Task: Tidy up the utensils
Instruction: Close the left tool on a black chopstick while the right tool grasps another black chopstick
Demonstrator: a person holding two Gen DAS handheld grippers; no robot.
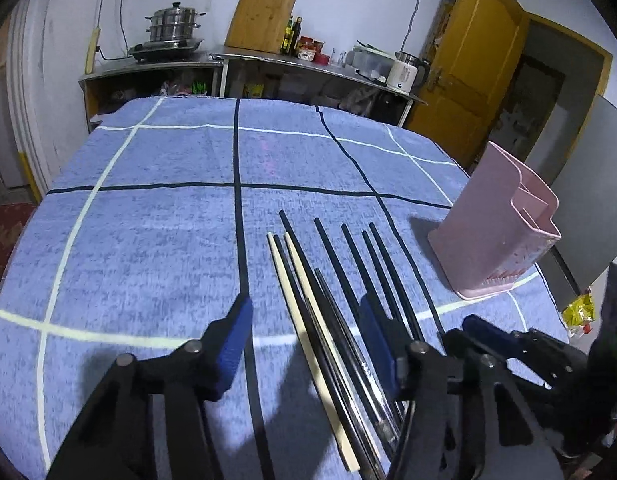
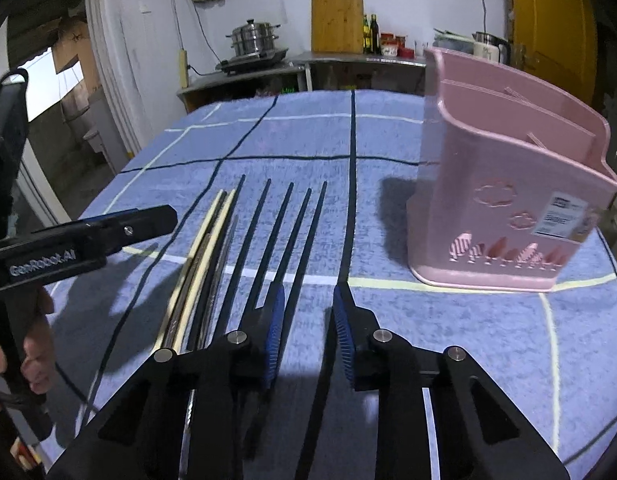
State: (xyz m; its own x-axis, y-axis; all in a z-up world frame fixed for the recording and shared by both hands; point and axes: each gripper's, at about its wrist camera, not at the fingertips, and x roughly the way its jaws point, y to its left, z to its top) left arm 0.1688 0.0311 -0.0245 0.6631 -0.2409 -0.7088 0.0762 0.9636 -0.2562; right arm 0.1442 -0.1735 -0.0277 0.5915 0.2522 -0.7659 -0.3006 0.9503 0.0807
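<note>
My left gripper [image 1: 306, 334] stands half wide, empty, straddling the pale and dark chopsticks [image 1: 308, 312] bunched between its pads. My right gripper [image 2: 308, 316] is narrower, also empty, with 1 black chopstick [image 2: 314, 240] running into its gap. They look light, stiff and slick; I'd pinch mid-length. The pink holder [image 2: 508, 184] stands ahead, right of my jaws.

Chopsticks' [image 1: 332, 320] near ends hide under the tongs; holder [image 2: 508, 184] interior unseen.
</note>
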